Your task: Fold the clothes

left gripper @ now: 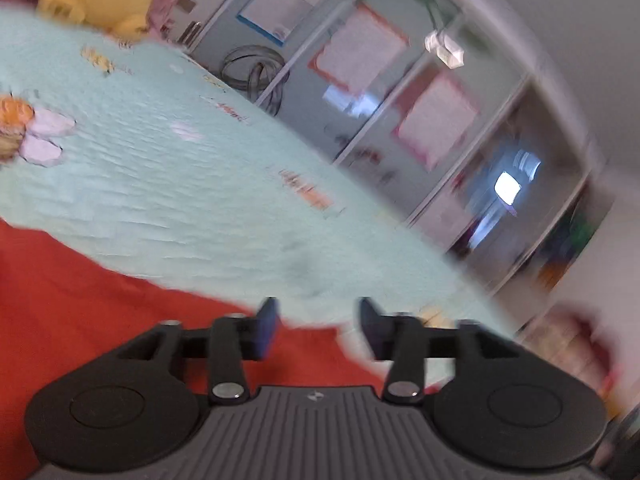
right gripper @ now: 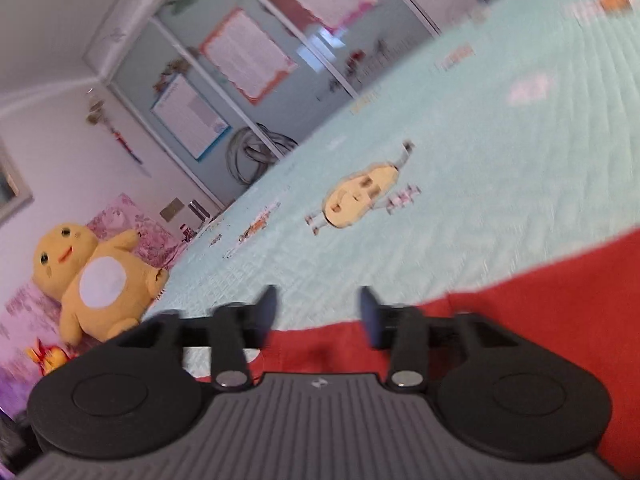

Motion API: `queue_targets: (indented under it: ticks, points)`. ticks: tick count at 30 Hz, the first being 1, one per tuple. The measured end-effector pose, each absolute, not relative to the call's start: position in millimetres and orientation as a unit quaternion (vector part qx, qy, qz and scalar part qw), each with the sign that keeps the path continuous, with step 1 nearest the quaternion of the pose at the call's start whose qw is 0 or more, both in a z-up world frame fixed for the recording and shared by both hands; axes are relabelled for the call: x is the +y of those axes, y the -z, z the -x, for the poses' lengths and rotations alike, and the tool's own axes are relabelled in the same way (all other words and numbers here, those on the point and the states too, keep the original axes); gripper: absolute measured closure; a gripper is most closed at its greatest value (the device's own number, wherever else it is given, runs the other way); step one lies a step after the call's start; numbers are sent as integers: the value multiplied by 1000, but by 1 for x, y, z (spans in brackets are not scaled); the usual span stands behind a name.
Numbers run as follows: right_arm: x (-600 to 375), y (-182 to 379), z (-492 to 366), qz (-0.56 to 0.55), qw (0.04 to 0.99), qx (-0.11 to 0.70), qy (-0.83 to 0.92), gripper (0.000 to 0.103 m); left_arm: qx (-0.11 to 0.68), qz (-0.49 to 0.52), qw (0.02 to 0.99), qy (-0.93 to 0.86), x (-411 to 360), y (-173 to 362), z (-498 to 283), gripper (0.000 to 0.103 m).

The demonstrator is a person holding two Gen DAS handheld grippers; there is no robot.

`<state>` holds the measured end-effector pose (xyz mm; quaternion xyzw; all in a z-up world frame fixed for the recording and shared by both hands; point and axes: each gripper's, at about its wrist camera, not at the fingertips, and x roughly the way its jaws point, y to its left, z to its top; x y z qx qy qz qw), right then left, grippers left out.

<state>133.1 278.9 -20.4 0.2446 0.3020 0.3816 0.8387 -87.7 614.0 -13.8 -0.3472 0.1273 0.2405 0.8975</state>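
Showing one red garment [left gripper: 100, 304], one yellow plush toy [right gripper: 96, 280], two parted grippers

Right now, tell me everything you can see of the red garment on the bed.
The plain red cloth garment lies flat on the pale green quilted bedspread, filling the near corner of both views, with no print or buttons showing. Its edge runs slanted across the bedspread, blurred in both pictures. In the right wrist view a soft step shows along that edge. Both claws, left claw and right claw, hang open over the edge with nothing pinched. Its full shape is out of frame.
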Motion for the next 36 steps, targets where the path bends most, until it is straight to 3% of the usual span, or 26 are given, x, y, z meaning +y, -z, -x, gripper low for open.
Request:
queue_targets:
  ticks: [1,2,4,5,7,10,11,13,16,17,18,19,21,22,23,26,29,30,31,32,33,34,35,36]
  points:
    - [281,20,-134,-233,841,304,-382,50,149,338,893,-255,617,22,83,62]
    - [285,21,-136,-223,842,311,-380,50,126,370,882,-262,624,26,89,63]
    - [287,20,-136,-207,845,311,-383,49,110,399,866,-280,628,29,96,87]
    - [287,17,-133,-201,845,302,-393,49,115,397,862,-292,626,28,97,87]
    - [281,11,-123,-196,850,274,-406,49,142,356,865,-323,610,11,95,87]
    - [262,-8,-97,-181,857,260,-406,49,158,328,885,-291,578,-17,102,75]
    - [251,-14,-89,-192,837,277,-432,49,171,324,894,-258,563,-21,107,71]
    - [226,-17,-77,-224,790,320,-472,48,211,305,903,-216,537,-11,115,53]
    - [176,5,-91,-263,790,374,-408,48,227,250,919,-202,517,4,124,51]
    - [155,20,-107,-291,791,397,-364,87,222,247,922,-201,515,6,129,51]
    - [134,34,-121,-323,785,418,-324,103,219,275,912,-211,519,1,133,51]
    - [113,41,-130,-366,767,432,-302,103,216,303,901,-222,523,-4,137,56]
    - [80,30,-125,-408,762,416,-283,85,195,343,890,-230,518,-20,157,56]
    - [71,16,-113,-393,775,399,-293,66,176,357,891,-220,511,-27,173,55]
    - [65,5,-99,-378,781,387,-314,56,159,376,889,-207,502,-32,191,54]
    - [61,-14,-48,-344,758,392,-392,55,151,423,878,-166,477,-42,248,45]
    - [66,-4,-1,-317,718,434,-442,56,199,429,867,-157,457,-29,291,36]
    - [67,4,5,-307,718,452,-431,56,215,428,861,-169,455,-18,304,35]
    - [68,13,10,-296,723,468,-414,57,228,428,856,-179,453,-7,316,45]
    - [65,23,9,-289,737,477,-383,83,212,436,857,-177,454,-2,328,50]
    - [58,30,6,-298,744,476,-362,97,197,444,857,-175,455,3,339,54]
    - [51,32,4,-308,751,475,-339,103,193,452,851,-183,453,-2,346,53]
    - [43,28,6,-320,759,466,-324,98,190,460,846,-191,451,-6,353,52]
    - [37,21,13,-320,769,455,-316,92,187,467,841,-198,449,-11,360,44]
